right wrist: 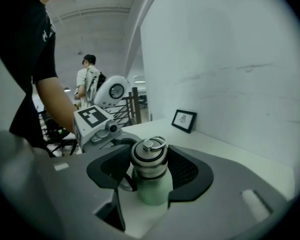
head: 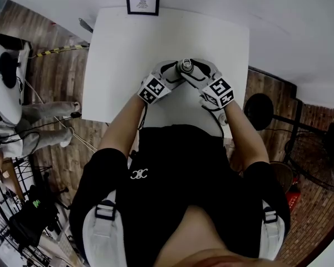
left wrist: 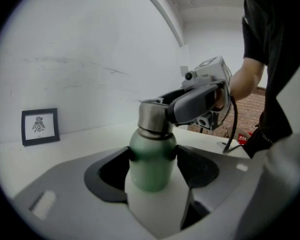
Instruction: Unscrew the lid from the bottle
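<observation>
Bottle [left wrist: 149, 166] stands upright on the white table [head: 122, 65], its green body clamped in the left gripper [left wrist: 153, 153], the right gripper [right wrist: 150, 166] closed on the steel lid [right wrist: 149, 156]; next, I judge, comes a firm twist with the body held still

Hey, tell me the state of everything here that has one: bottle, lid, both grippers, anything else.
bottle: upright on the table, closed.
lid: seated on the bottle's neck, not yet off.
left gripper: shut on the bottle's green body.
right gripper: shut on the lid.
framed picture: standing upright by the wall.
</observation>
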The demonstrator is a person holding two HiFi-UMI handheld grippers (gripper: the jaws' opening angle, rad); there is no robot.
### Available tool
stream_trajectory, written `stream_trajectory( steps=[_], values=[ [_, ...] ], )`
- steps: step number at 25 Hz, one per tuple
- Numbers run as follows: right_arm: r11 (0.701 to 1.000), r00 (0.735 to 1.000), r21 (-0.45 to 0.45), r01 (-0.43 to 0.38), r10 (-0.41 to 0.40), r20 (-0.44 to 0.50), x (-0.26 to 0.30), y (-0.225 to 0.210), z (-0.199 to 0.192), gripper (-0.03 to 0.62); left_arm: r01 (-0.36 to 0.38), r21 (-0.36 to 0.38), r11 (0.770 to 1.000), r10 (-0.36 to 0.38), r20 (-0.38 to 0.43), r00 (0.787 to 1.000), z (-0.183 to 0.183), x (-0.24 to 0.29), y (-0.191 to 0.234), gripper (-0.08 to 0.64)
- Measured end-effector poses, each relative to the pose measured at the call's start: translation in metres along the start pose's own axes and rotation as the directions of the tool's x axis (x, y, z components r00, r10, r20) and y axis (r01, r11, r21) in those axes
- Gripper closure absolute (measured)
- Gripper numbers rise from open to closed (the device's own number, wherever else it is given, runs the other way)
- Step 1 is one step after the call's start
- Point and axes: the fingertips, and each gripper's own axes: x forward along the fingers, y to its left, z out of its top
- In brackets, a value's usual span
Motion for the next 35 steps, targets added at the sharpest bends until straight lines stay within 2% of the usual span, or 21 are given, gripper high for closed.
stream_trajectory(
  steps=[3, 7, 10, 13, 15, 16, 18, 21, 23, 25, 27, 28, 29, 31, 35],
  values=[
    [0.977, 0.976, -0.092, -0.194, 0.182, -0.118, 0.001, 0.003, -0.002, 0.353, 0.0, 0.001, 1.0, 0.0, 0.002, 1.0, 0.001, 0.0, -0.001, 0.209],
    [0.892, 0.888, -0.175, -0.417, 0.358, -0.289, 0.004, 0.004, -0.006, 0.354, 0.002, 0.0, 1.0, -0.002, 0.0, 1.0, 0.0, 0.001, -0.001, 0.209],
    [0.823, 0.819, -0.228, -0.52, 0.403, -0.409, 0.006, 0.005, -0.007, 0.354, 0.005, 0.002, 1.0, -0.005, -0.001, 1.0, 0.001, 0.001, 0.0, 0.209],
    [0.769, 0.765, -0.256, -0.586, 0.421, -0.488, 0.007, 0.008, -0.008, 0.354, 0.006, 0.004, 1.0, -0.006, 0.0, 1.0, 0.001, 0.0, -0.001, 0.209],
    [0.748, 0.741, -0.261, -0.61, 0.423, -0.522, 0.007, 0.011, -0.008, 0.354, 0.006, 0.005, 1.0, -0.006, 0.001, 1.0, 0.0, 0.0, -0.001, 0.209],
    [0.748, 0.737, -0.26, -0.611, 0.417, -0.531, 0.007, 0.011, -0.008, 0.354, 0.007, 0.005, 1.0, -0.007, 0.002, 1.0, 0.0, 0.0, -0.001, 0.209],
    [0.769, 0.753, -0.254, -0.586, 0.401, -0.522, 0.009, 0.012, -0.007, 0.353, 0.009, 0.004, 1.0, -0.009, 0.003, 1.0, 0.0, 0.0, 0.0, 0.209],
    [0.829, 0.808, -0.214, -0.516, 0.389, -0.442, 0.008, 0.013, -0.002, 0.348, 0.012, 0.002, 1.0, -0.012, 0.005, 1.0, 0.0, -0.001, 0.001, 0.209],
    [0.874, 0.855, -0.183, -0.451, 0.364, -0.369, 0.004, 0.012, 0.001, 0.33, 0.015, 0.002, 1.0, -0.015, 0.006, 1.0, -0.001, 0.0, 0.002, 0.209],
    [0.922, 0.913, -0.178, -0.343, 0.283, -0.295, -0.001, 0.007, 0.002, 0.33, 0.015, 0.003, 1.0, -0.015, 0.006, 1.0, -0.001, 0.0, 0.002, 0.209],
    [0.968, 0.968, -0.18, -0.175, 0.136, -0.209, -0.005, -0.001, 0.002, 0.33, 0.013, 0.001, 1.0, -0.013, 0.006, 1.0, -0.001, -0.001, 0.002, 0.209],
    [0.983, 0.986, -0.166, -0.084, 0.058, -0.158, -0.007, -0.004, 0.002, 0.33, 0.012, 0.0, 1.0, -0.012, 0.007, 1.0, -0.001, -0.001, 0.002, 0.209],
    [0.991, 0.995, -0.136, -0.002, -0.013, -0.104, -0.009, -0.005, 0.003, 0.33, 0.01, -0.002, 1.0, -0.01, 0.007, 1.0, -0.001, -0.001, 0.002, 0.209],
    [0.992, 0.993, -0.042, 0.119, -0.119, -0.006, -0.015, -0.002, 0.007, 0.33, 0.01, -0.002, 1.0, -0.01, 0.007, 1.0, -0.001, 0.0, 0.001, 0.209],
    [0.957, 0.959, 0.115, 0.265, -0.274, 0.075, -0.011, 0.003, 0.006, 0.331, 0.007, 0.002, 1.0, -0.007, 0.002, 1.0, -0.001, -0.001, 0.001, 0.209]
  ],
)
